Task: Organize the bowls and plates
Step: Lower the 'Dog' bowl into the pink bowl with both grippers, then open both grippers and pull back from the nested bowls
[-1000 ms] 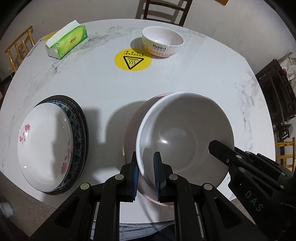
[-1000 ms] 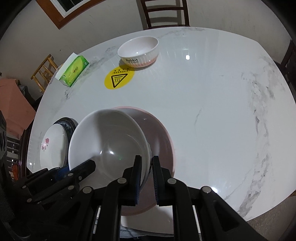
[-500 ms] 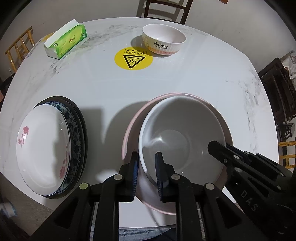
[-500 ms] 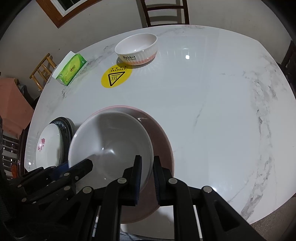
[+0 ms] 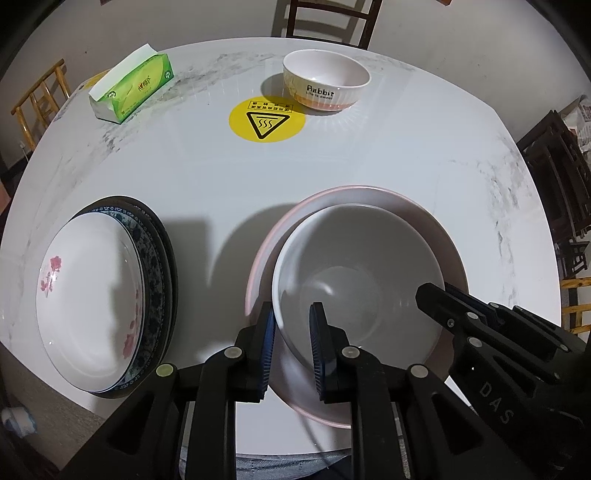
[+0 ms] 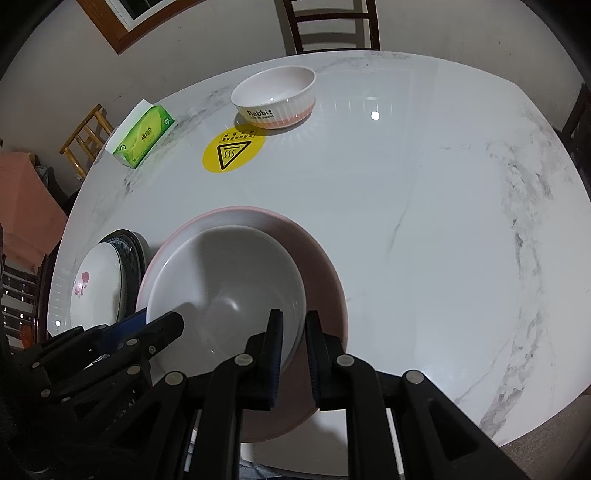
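Observation:
A plain white bowl (image 5: pixel 354 258) sits nested inside a wider pink bowl (image 5: pixel 369 190) near the front edge of the round marble table (image 5: pixel 388 147). My left gripper (image 5: pixel 293 325) is shut on the white bowl's left rim, one pad outside and one inside. My right gripper (image 6: pixel 295 325) is shut on the same white bowl (image 6: pixel 229 273) at its right rim, above the pink bowl (image 6: pixel 321 266). To the left, a flowered white plate (image 5: pixel 92 306) tops a stack of dark-patterned plates. A small "Rabbit" bowl (image 5: pixel 325 81) stands at the far side.
A green tissue pack (image 5: pixel 133 86) lies at the far left, and a yellow warning sticker (image 5: pixel 266 119) marks the table in front of the Rabbit bowl. A dark chair (image 5: pixel 328 18) stands behind the table, and wooden chairs stand at both sides.
The white bowl has sunk from a raised, tilted position down into the pink bowl, so more of the pink rim shows. Both grippers stay on its rim.

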{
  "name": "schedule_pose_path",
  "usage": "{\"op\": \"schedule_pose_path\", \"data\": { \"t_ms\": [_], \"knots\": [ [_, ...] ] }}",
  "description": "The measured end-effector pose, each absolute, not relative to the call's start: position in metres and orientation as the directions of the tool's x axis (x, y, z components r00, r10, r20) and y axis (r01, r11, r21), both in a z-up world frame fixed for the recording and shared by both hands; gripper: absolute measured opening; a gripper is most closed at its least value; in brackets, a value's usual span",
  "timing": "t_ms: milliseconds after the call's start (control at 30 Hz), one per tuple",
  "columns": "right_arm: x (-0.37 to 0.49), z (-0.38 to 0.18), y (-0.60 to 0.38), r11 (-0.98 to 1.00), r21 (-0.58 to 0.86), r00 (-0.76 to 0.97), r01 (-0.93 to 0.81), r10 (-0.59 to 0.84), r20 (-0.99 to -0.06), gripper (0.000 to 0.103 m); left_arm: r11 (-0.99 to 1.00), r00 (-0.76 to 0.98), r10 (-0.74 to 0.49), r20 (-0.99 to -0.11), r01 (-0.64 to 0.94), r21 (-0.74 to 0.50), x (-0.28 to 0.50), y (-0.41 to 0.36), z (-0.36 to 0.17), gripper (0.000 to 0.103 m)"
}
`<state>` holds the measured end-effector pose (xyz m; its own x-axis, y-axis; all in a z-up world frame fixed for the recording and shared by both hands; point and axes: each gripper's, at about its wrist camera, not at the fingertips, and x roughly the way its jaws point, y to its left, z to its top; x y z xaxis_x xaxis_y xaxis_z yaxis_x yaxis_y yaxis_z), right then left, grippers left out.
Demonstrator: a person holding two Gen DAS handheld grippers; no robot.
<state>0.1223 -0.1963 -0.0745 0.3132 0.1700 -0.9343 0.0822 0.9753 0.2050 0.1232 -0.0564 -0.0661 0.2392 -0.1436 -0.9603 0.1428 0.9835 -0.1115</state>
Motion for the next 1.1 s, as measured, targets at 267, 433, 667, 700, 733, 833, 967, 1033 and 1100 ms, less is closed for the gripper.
{"op": "schedule_pose_path", "data": {
  "t_ms": [267,433,667,700,733,833,967,1033,1100],
  "knots": [
    [0.120,-0.068,-0.196,0.978,0.196,0.331,0.076,0.160,-0.930,0.015,0.983,0.248,-0.147,-0.958,0.146,-0.113,0.122,-0.056,-0.066,0.019],
    [0.120,-0.060,-0.197,0.980,0.188,0.350,0.072,0.152,-0.924,0.015,0.981,0.259,-0.155,-0.953,0.155,-0.118,0.120,-0.054,-0.060,0.019],
    [0.121,-0.046,-0.198,0.985,0.168,0.378,0.045,0.139,-0.915,0.016,0.980,0.289,-0.157,-0.944,0.167,-0.112,0.118,-0.052,-0.051,0.026],
    [0.121,-0.045,-0.199,0.984,0.171,0.381,0.040,0.143,-0.914,0.016,0.980,0.294,-0.155,-0.943,0.167,-0.109,0.117,-0.052,-0.050,0.026],
    [0.121,-0.043,-0.200,0.985,0.171,0.383,0.038,0.143,-0.913,0.016,0.980,0.302,-0.152,-0.941,0.168,-0.104,0.117,-0.051,-0.048,0.026],
    [0.122,-0.037,-0.203,0.982,0.186,0.398,0.029,0.160,-0.904,0.018,0.981,0.316,-0.148,-0.937,0.170,-0.097,0.116,-0.050,-0.044,0.028],
    [0.125,-0.030,-0.206,0.980,0.198,0.402,0.015,0.175,-0.899,0.021,0.975,0.338,-0.166,-0.926,0.195,-0.104,0.115,-0.052,-0.037,0.030],
    [0.127,-0.028,-0.208,0.981,0.195,0.405,0.014,0.173,-0.898,0.021,0.974,0.350,-0.166,-0.922,0.204,-0.098,0.116,-0.052,-0.034,0.032],
    [0.128,-0.026,-0.211,0.982,0.187,0.410,0.013,0.166,-0.897,0.021,0.975,0.355,-0.163,-0.920,0.202,-0.094,0.118,-0.051,-0.033,0.032]
  ]
}}
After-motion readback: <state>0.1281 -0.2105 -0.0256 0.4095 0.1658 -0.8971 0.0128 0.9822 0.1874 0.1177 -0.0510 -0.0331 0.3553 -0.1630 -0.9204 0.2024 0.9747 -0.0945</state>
